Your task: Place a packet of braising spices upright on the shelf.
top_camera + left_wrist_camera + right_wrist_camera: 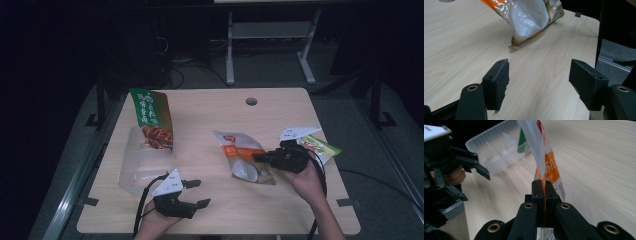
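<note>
The right tool (260, 158) is clamped on the thin edge of the orange snack bag (240, 155), which looks light, crinkly and slippery. A grip on the flat seam seems safest, since the contents feel crushable. The left tool (199, 193) hangs with jaws apart, holding nothing.

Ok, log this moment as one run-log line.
right gripper: shut on orange snack bag, bag partly lifted | left gripper: open, nothing between jaws | clear tray: holds green snack bag

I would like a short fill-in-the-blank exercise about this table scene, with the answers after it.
1. The right gripper is shut on the ____-and-white snack bag.
2. The left gripper has its fingers ____.
3. The green snack bag stands in a clear plastic ____.

Missing words: orange; open; tray
</note>
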